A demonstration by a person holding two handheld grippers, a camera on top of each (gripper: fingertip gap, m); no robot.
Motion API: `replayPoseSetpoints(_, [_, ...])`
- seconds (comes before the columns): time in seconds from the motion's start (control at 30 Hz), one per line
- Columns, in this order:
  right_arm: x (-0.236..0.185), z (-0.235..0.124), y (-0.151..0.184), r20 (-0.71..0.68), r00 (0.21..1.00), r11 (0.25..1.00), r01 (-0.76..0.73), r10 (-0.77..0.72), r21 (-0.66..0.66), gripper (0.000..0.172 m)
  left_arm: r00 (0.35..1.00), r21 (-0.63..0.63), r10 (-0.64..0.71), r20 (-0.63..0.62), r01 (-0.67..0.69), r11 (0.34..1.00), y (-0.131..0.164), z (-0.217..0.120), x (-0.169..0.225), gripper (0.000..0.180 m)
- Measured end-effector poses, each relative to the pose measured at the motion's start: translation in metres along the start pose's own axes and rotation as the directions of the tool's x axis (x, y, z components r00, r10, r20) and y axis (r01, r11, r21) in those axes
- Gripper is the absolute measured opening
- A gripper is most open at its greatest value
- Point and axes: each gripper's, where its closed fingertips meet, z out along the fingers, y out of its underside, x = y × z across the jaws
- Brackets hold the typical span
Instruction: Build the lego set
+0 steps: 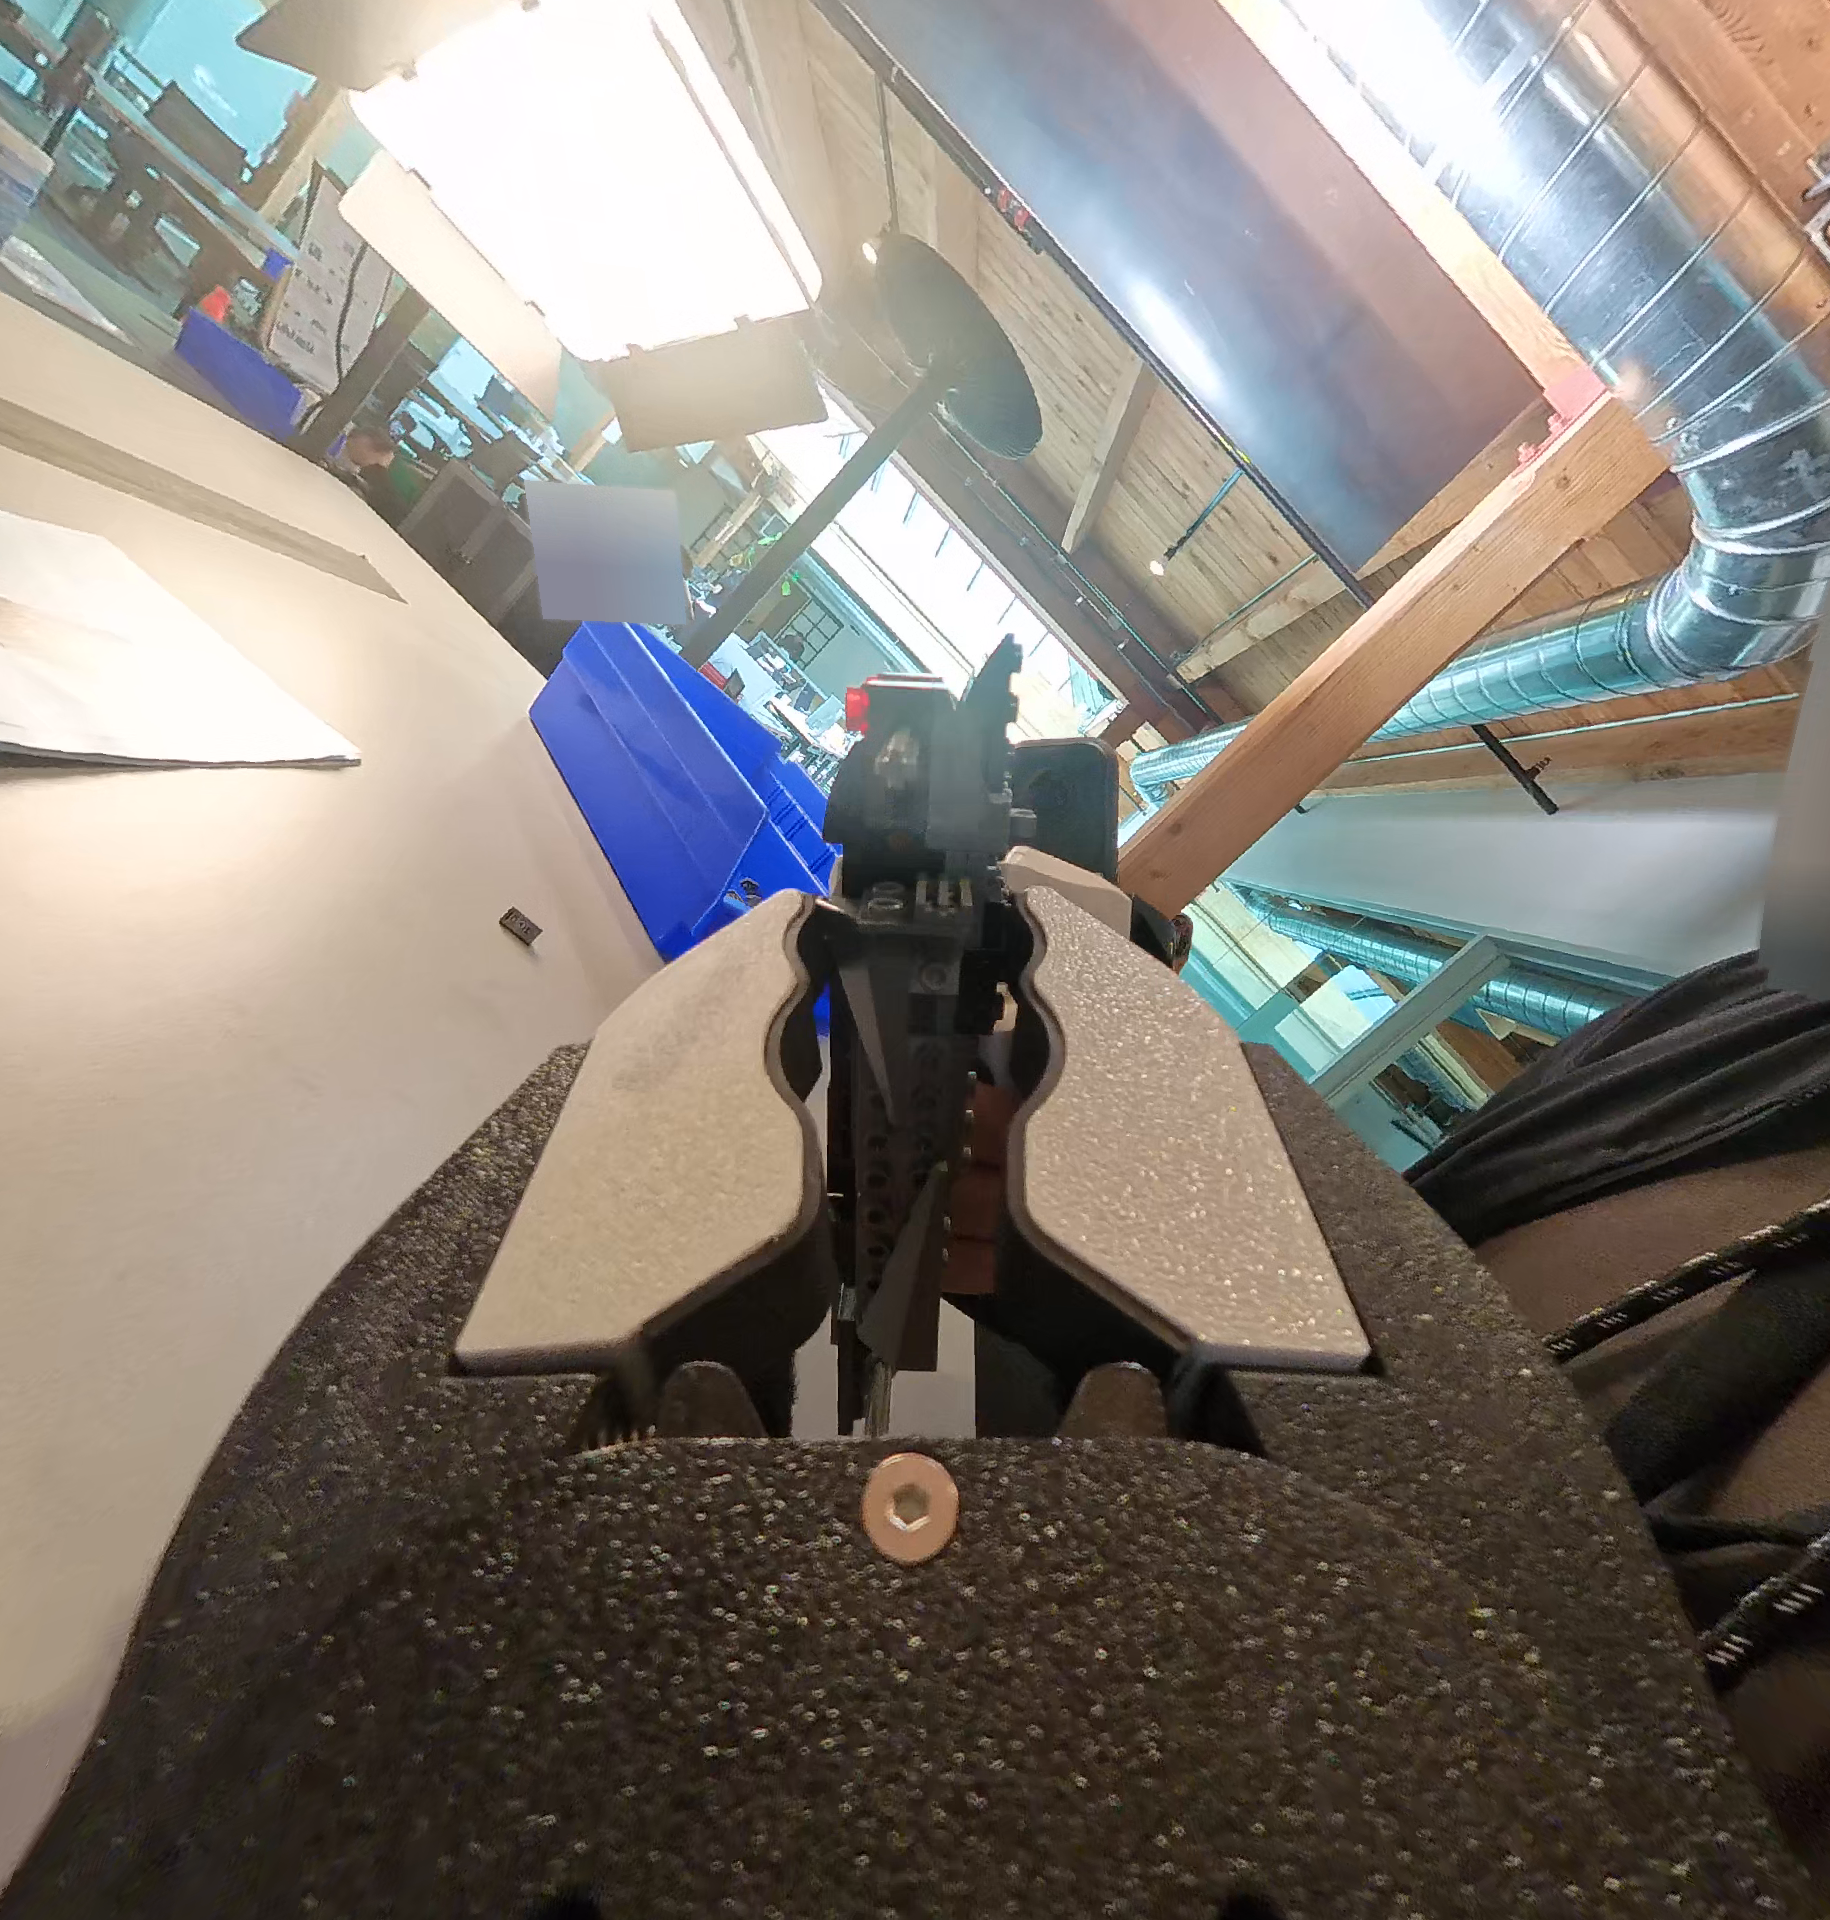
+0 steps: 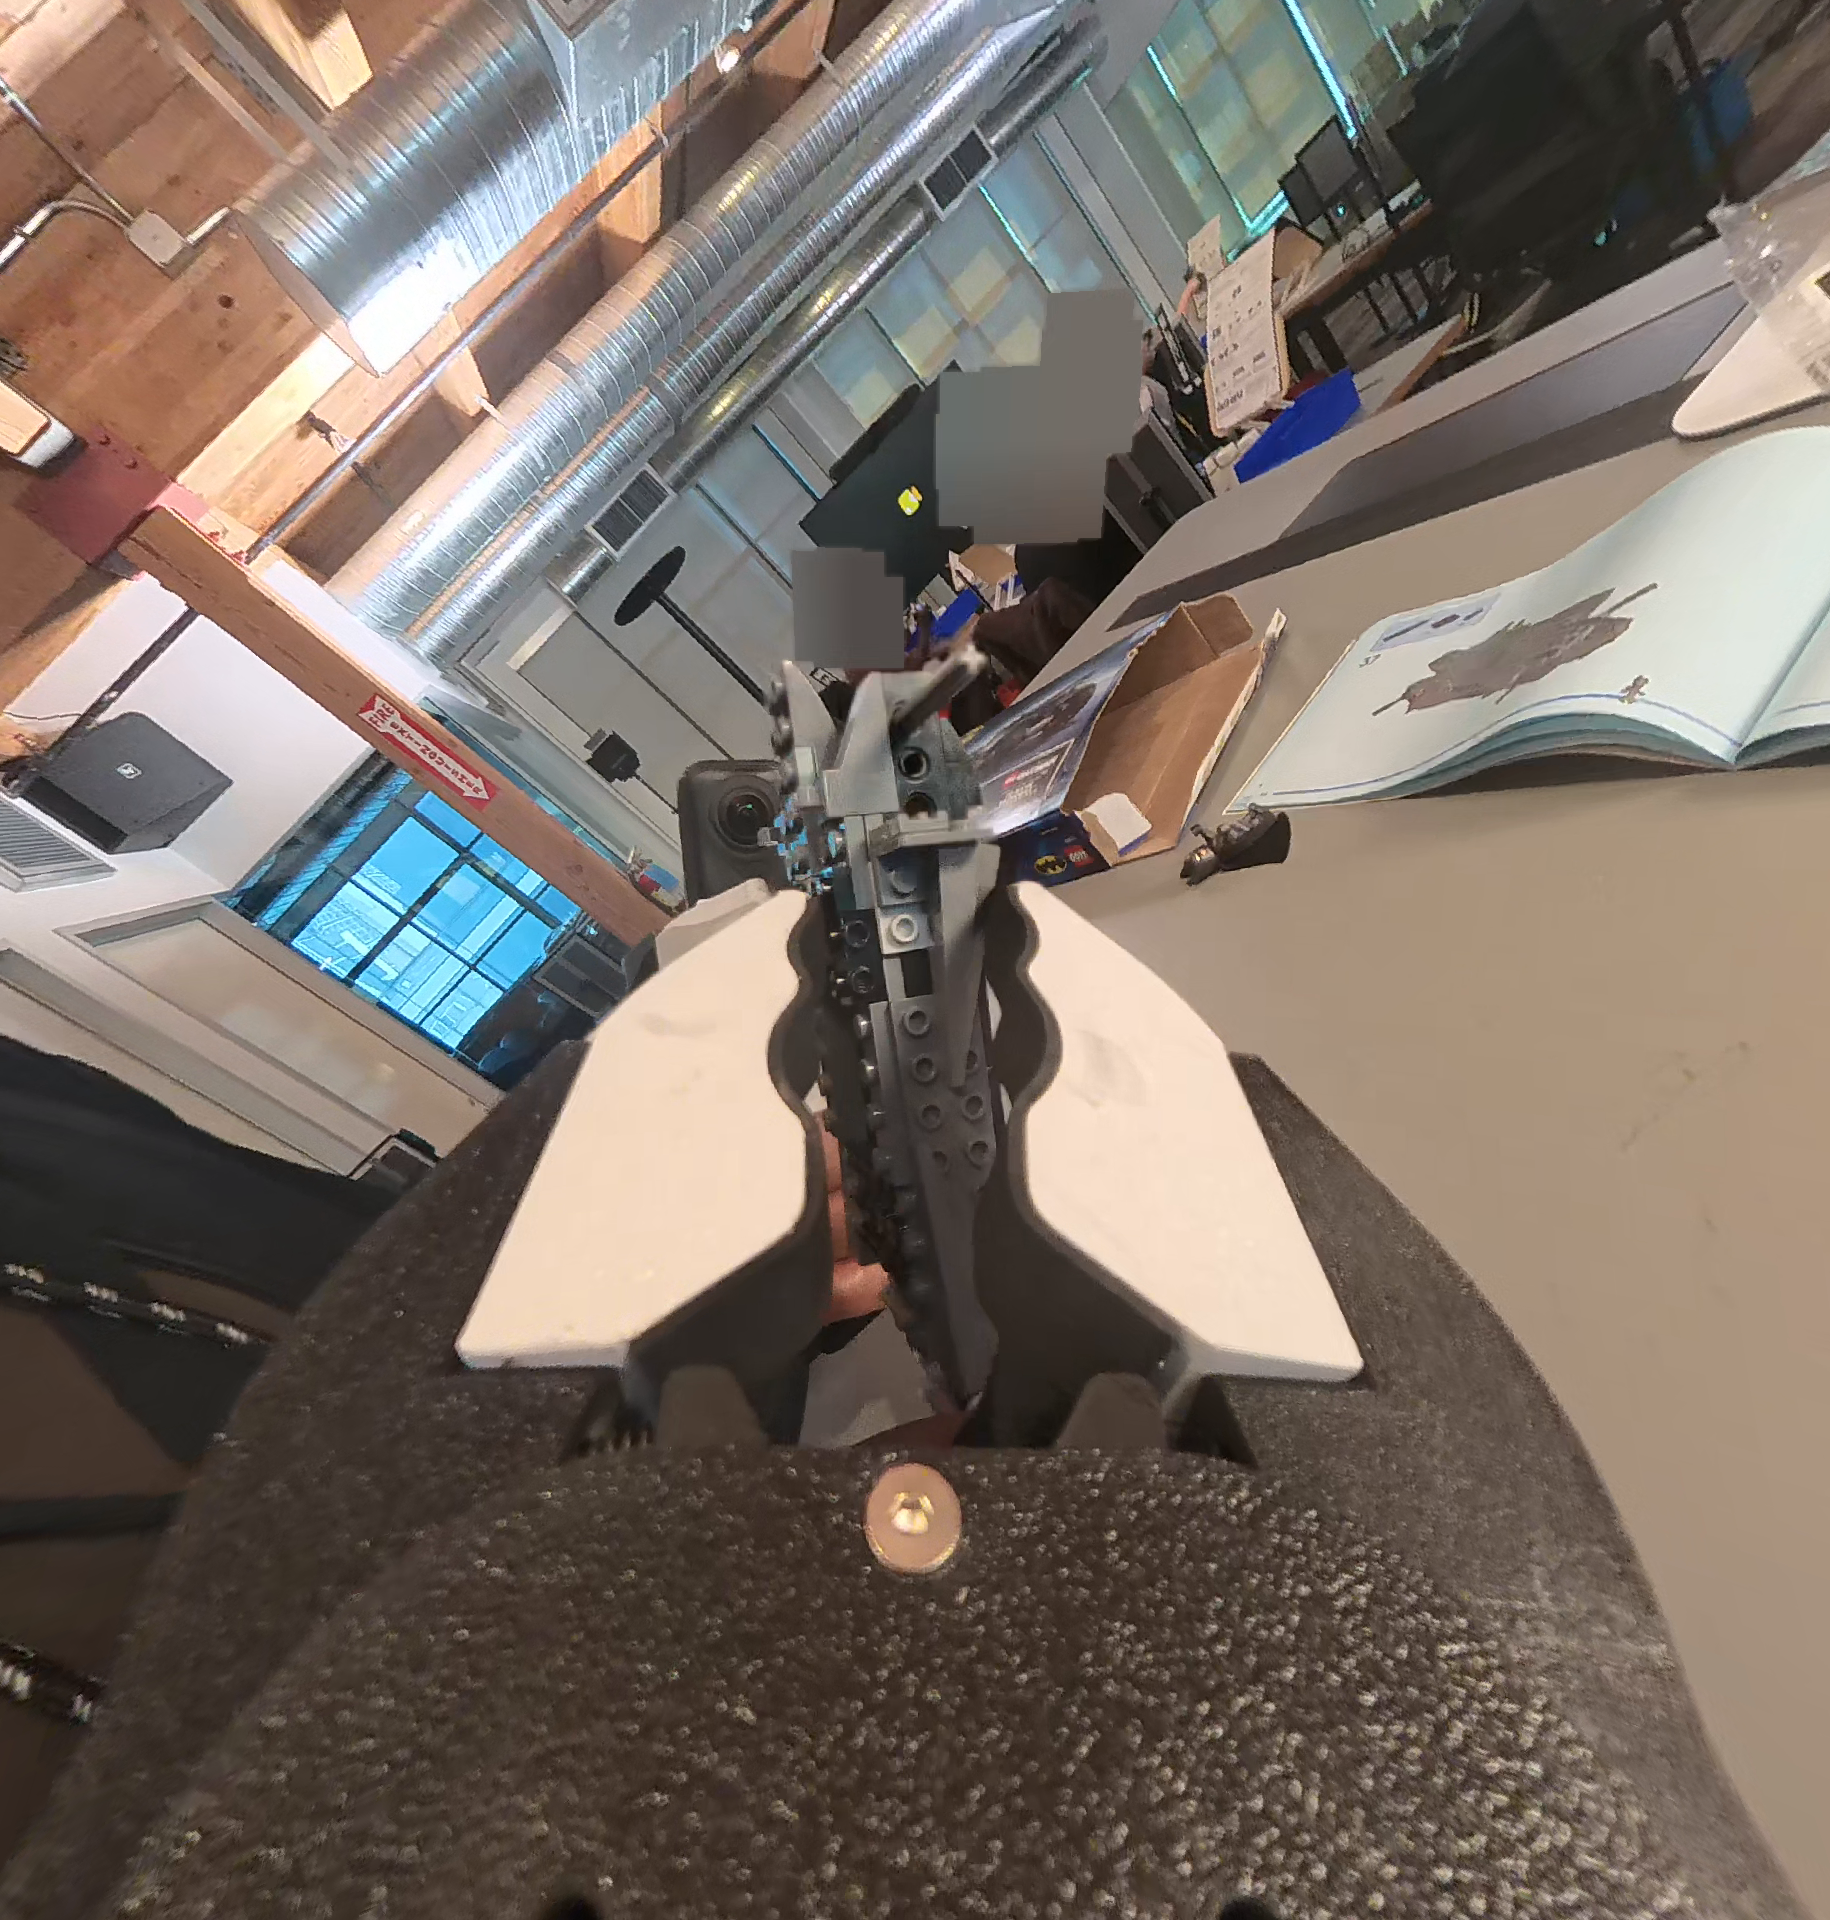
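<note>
A dark grey and black brick model with a red piece at its tip (image 1: 916, 800) stands lengthwise between the fingers of my left gripper (image 1: 911, 920), and both pads press on it. In the right wrist view the same grey model (image 2: 890, 800) is clamped in my right gripper (image 2: 895, 920). The two grippers hold it from opposite ends, above the table. The other gripper's black camera shows just behind the model in each view: in the left wrist view (image 1: 1072, 800) and in the right wrist view (image 2: 729, 821).
A blue bin (image 1: 672, 790), a small dark piece (image 1: 521, 924) and a paper sheet (image 1: 111, 644) lie on the pale table (image 1: 215, 1039). An open instruction booklet (image 2: 1617, 675), an opened cardboard box (image 2: 1171, 727) and a small dark figure (image 2: 1238, 836) lie on the table. The tips of both grippers are at nearly the same place.
</note>
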Motion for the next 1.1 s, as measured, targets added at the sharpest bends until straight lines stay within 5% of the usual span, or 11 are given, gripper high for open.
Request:
replayPoseSetpoints(0.23, [0.027, -0.001, 0.012, -0.083, 0.993, 0.992, 0.075, -0.083, -0.099, 0.042, 0.974, 0.117, -0.228, 0.001, 0.227, 0.967, -0.013, -0.018, -0.034, 0.034])
replayPoseSetpoints(0.47, [0.083, -0.020, 0.010, -0.190, 0.955, 0.961, 0.187, -0.226, -0.202, 0.036, 0.967, 0.088, -0.242, 0.084, 0.235, 0.968, -0.019, -0.019, -0.070, 0.034])
replayPoseSetpoints(0.7, [0.118, -0.029, 0.016, -0.289, 0.935, 0.967, 0.148, -0.205, -0.209, 0.031, 0.943, 0.105, -0.306, 0.130, 0.293, 0.950, -0.024, -0.013, -0.101, 0.034])
replayPoseSetpoints(1.1, [0.132, -0.028, 0.022, -0.343, 0.926, 0.966, 0.071, -0.156, -0.247, 0.031, 0.895, 0.183, -0.446, -0.018, 0.441, 0.879, -0.054, 0.014, -0.135, 0.034])
